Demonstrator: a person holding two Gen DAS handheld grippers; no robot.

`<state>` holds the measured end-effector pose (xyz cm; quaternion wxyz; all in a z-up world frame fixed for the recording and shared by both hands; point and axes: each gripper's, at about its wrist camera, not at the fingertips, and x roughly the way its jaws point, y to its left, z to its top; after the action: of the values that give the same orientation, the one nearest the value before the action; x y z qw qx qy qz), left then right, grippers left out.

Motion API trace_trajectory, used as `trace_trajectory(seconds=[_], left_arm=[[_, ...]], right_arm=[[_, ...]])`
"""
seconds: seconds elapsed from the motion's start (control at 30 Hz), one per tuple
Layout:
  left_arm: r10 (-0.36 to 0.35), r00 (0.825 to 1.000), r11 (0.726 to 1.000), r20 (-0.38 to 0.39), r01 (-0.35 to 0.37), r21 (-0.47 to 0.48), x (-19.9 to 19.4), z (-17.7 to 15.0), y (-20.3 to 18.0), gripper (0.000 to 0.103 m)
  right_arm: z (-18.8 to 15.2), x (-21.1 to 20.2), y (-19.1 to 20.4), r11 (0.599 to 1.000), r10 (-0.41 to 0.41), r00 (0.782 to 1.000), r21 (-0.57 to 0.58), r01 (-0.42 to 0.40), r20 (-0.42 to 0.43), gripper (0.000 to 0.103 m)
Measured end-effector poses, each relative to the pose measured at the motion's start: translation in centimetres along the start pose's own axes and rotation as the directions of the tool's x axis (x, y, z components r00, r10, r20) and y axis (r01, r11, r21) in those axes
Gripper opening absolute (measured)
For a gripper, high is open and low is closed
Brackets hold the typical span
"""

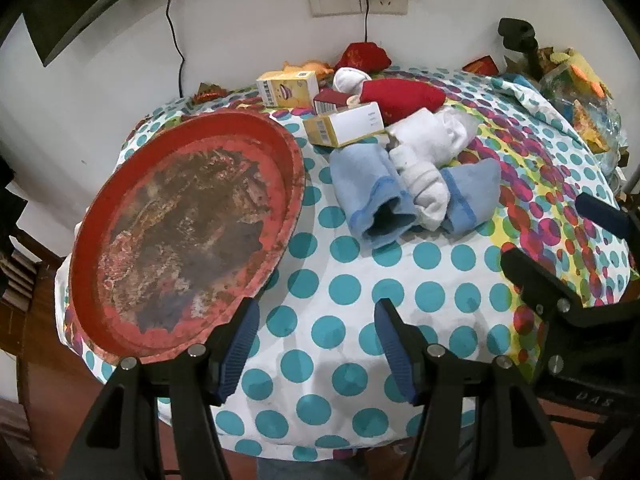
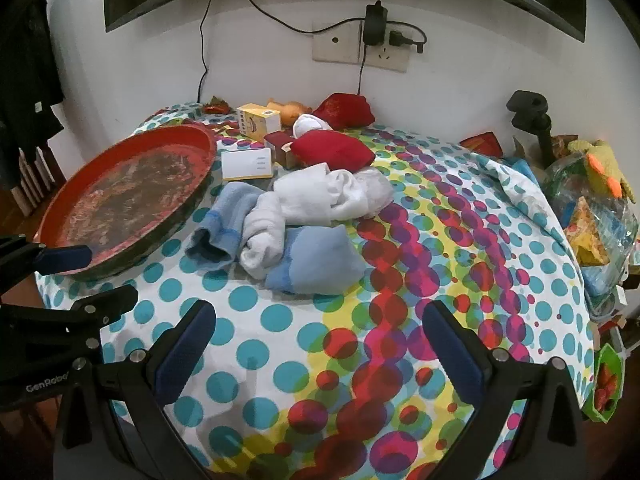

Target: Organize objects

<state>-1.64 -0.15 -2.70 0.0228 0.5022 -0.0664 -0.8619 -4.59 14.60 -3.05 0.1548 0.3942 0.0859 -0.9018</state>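
Wide stretch of bare dotted cloth (image 2: 256, 320) open at the near side of the table, running from the near edge up to the pile in the middle. Left gripper (image 1: 316, 344) poised over that bare patch, jaws apart, nothing between them; right gripper (image 2: 320, 344) likewise, jaws spread wide and empty. Worn red tray (image 1: 180, 232) at the left, tilted, its rim overhanging the table's left edge and crowding the left gripper's finger. Blocking the middle: a heap of blue and white socks (image 2: 288, 216), touching one another. Behind them, near the wall, small boxes (image 1: 344, 124) and red pouches (image 2: 332, 150) packed close. Right edge hemmed by clutter of bags (image 2: 596, 216). Wall sockets and cables (image 2: 360, 44) above.
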Motion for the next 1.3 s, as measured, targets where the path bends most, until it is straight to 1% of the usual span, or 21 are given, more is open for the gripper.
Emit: trace_trajectory(seconds=[0.17,0.4,0.57,0.7,0.77,0.83,0.93,1.0,1.03,1.07,1.13,1.17,1.23,1.3], left_arm=[[-0.001,1.000,1.000,-0.010,0.001,0.009,1.0,0.0,-0.4,0.061],[-0.030,0.999,0.999,-0.036,0.031,0.009,3.0,-0.1,-0.3,0.061],[-0.043,0.998,0.999,-0.037,0.043,0.001,4.1,-0.1,0.0,0.061],[-0.055,0.998,0.998,-0.031,0.055,0.013,4.7,0.1,-0.2,0.061],[-0.063,0.998,0.998,-0.019,0.064,0.013,4.8,0.2,-0.2,0.061],[-0.077,0.997,0.997,-0.013,0.077,0.013,4.9,0.3,-0.2,0.061],[-0.088,0.996,0.996,-0.012,0.088,0.010,5.3,0.5,-0.3,0.061],[-0.096,0.995,0.995,-0.010,0.096,0.008,5.4,0.6,-0.5,0.061],[-0.101,0.995,0.995,-0.006,0.101,0.007,5.4,0.7,-0.6,0.061],[-0.109,0.994,0.994,-0.001,0.109,0.010,5.4,0.7,-0.7,0.061],[-0.120,0.993,0.993,0.006,0.120,0.013,5.3,0.8,-1.0,0.061],[-0.131,0.991,0.991,0.010,0.131,0.014,5.3,0.9,-1.1,0.061],[-0.144,0.989,0.990,0.012,0.144,0.004,5.3,1.1,-1.2,0.061],[-0.160,0.987,0.987,0.019,0.160,-0.011,5.3,1.3,-1.1,0.061]], right_arm=[[0.3,1.2,-0.2,1.000,-0.006,1.000,-0.005,0.006,-0.003,0.102],[0.5,3.1,-0.7,1.000,0.010,1.000,-0.007,-0.010,-0.006,0.101],[1.0,4.6,-1.1,1.000,0.022,1.000,-0.007,-0.022,-0.021,0.092],[1.3,5.9,-1.4,1.000,0.024,0.999,-0.002,-0.024,-0.032,0.092],[1.4,6.7,-1.4,1.000,0.029,0.999,-0.001,-0.029,-0.044,0.083],[1.4,7.2,-1.5,0.999,0.045,0.998,-0.004,-0.045,-0.055,0.079],[1.5,7.8,-1.4,0.998,0.060,0.997,-0.010,-0.060,-0.055,0.076],[1.6,8.1,-1.5,0.996,0.084,0.995,-0.012,-0.085,-0.054,0.069],[1.5,8.1,-1.5,0.995,0.103,0.993,-0.011,-0.103,-0.052,0.057],[1.5,8.2,-1.5,0.991,0.131,0.990,-0.014,-0.132,-0.050,0.051],[1.4,8.2,-1.5,0.989,0.144,0.988,-0.016,-0.145,-0.050,0.048],[1.4,8.1,-1.5,0.988,0.150,0.988,-0.016,-0.151,-0.045,0.043],[1.4,7.9,-1.8,0.989,0.146,0.989,-0.014,-0.147,-0.034,0.041],[1.2,7.4,-2.3,0.993,0.119,0.993,-0.015,-0.119,-0.012,0.040]])
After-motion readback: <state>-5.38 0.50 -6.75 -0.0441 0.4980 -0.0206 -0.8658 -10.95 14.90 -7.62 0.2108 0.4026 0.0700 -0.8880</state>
